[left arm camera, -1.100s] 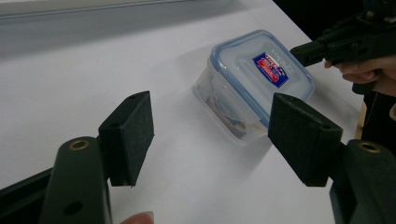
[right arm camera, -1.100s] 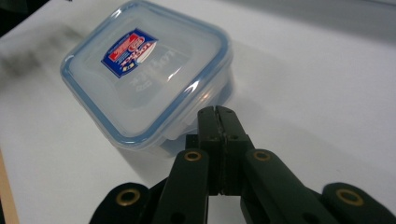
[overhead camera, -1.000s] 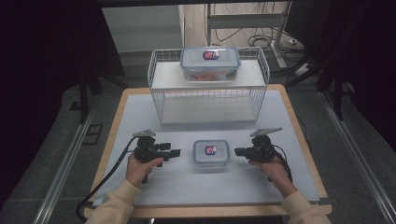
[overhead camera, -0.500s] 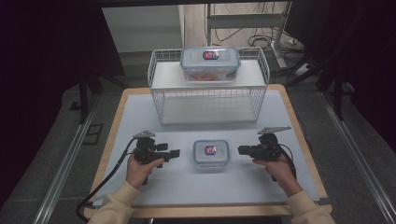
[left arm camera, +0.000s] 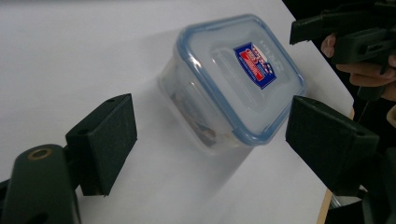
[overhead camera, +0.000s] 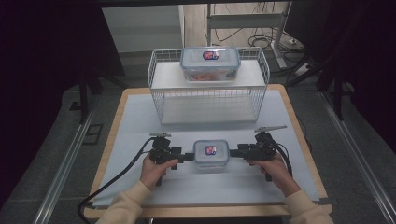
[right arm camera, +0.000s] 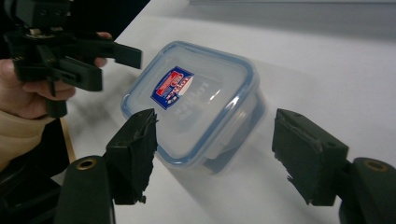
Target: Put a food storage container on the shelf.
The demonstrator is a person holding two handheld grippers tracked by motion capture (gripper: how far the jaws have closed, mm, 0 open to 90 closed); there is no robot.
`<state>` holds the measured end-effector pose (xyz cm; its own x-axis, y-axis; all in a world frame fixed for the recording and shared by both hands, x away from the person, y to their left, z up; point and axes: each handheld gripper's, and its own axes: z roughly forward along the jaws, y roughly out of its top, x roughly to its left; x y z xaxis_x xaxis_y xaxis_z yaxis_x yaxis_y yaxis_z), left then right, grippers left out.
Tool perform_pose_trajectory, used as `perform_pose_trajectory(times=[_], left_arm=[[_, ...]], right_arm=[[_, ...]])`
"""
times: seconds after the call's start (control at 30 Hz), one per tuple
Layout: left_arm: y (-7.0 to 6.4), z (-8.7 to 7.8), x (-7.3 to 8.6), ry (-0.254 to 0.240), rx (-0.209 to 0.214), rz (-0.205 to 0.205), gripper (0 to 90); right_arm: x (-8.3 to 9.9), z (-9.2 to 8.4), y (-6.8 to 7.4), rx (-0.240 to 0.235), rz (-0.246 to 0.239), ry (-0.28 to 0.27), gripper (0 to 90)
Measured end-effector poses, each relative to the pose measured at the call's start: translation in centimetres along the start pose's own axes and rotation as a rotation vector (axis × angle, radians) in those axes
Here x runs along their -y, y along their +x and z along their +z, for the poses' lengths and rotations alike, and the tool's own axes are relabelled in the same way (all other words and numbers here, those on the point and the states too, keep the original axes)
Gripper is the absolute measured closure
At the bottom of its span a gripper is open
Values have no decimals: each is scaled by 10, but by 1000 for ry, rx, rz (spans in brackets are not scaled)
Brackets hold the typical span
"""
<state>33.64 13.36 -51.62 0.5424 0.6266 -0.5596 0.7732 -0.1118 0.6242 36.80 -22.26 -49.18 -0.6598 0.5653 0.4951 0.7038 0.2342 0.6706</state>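
Observation:
A small clear container [overhead camera: 211,154] with a blue-rimmed lid and a red and blue label sits on the white table mat [overhead camera: 140,121], near the front. My left gripper [overhead camera: 188,157] points at its left side. My right gripper [overhead camera: 234,151] points at its right side. In the left gripper view the container [left arm camera: 233,79] lies just ahead of the left gripper [left arm camera: 212,126], whose jaws have just been opening and stand wide apart without touching it. In the right gripper view the right gripper [right arm camera: 217,140] has just been opening too, with a corner of the container [right arm camera: 191,98] between its jaws, untouched.
A white wire basket [overhead camera: 210,100] stands on the far half of the table. On top of it rests a larger lidded container [overhead camera: 210,63] with orange contents. Black cables trail from both grippers toward the table's front. Dark stands and floor rails flank the table.
My left gripper has slid right, up to the small container. The right gripper has stayed about where it was and its jaws have spread apart.

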Motion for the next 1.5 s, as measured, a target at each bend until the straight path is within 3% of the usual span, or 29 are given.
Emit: perform_pose_trajectory(times=[0.2, 0.33, 0.5, 0.67, 0.83, 1.1, 1.5], left_arm=[[-2, 17, -5, 7, 30, -33, 187], [3, 22, -5, 30, 58, -69, 198], [6, 27, -4, 50, 93, -85, 225], [7, 30, -3, 62, 125, -100, 286], [5, 28, -1, 55, 108, -87, 349], [-1, 18, 5, 18, 99, -40, 465], [-9, 11, 11, -6, 77, -2, 516]], right_arm=[[-1, 13, -2, -16, 34, 30, 283], [0, 23, -4, -23, 56, 55, 265], [1, 33, -7, -43, 93, 82, 263], [2, 40, -7, -62, 110, 113, 323], [3, 38, -10, -79, 140, 115, 375], [10, 27, -3, -74, 121, 69, 484], [14, 21, 6, -62, 111, 41, 526]])
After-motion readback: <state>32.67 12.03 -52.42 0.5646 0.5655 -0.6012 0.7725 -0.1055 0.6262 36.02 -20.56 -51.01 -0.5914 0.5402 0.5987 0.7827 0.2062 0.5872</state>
